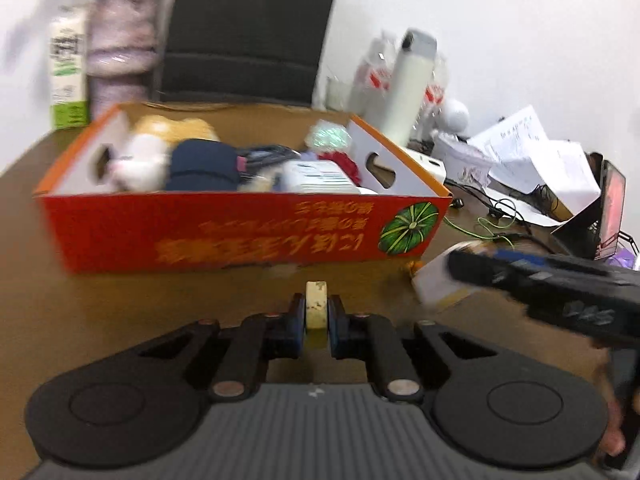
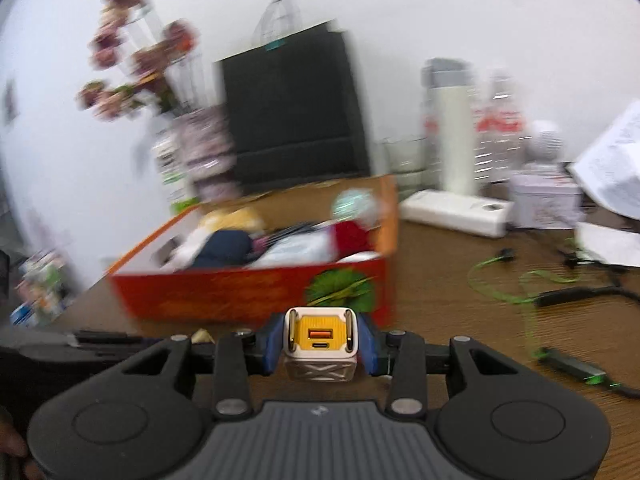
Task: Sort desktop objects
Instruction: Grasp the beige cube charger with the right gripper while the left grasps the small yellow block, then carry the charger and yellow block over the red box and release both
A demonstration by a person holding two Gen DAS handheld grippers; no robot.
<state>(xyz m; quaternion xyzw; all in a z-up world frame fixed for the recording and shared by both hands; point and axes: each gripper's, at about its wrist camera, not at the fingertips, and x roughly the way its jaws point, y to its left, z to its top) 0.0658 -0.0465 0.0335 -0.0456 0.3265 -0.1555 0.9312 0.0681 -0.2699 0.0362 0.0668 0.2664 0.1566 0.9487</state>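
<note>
A red and orange cardboard box [image 1: 224, 236] stands on the brown table, filled with a plush toy, a dark blue bundle, cables and other small items. In the left wrist view my left gripper [image 1: 317, 312] is shut on a thin cream-coloured eraser-like piece [image 1: 316, 305], just in front of the box's near wall. My right gripper [image 2: 320, 338] is shut on a small white cube charger [image 2: 319, 342] with a yellow face and an orange port, short of the box [image 2: 248, 292]. From the left wrist view that charger [image 1: 434, 284] hangs by the box's right corner.
A black chair back [image 1: 248, 28] stands behind the box. A carton and a vase with flowers [image 1: 120, 44] are at the back left. A white bottle [image 1: 408, 84], papers [image 1: 532, 152], a white power strip [image 2: 452, 210] and green and black cables [image 2: 532, 284] crowd the right side.
</note>
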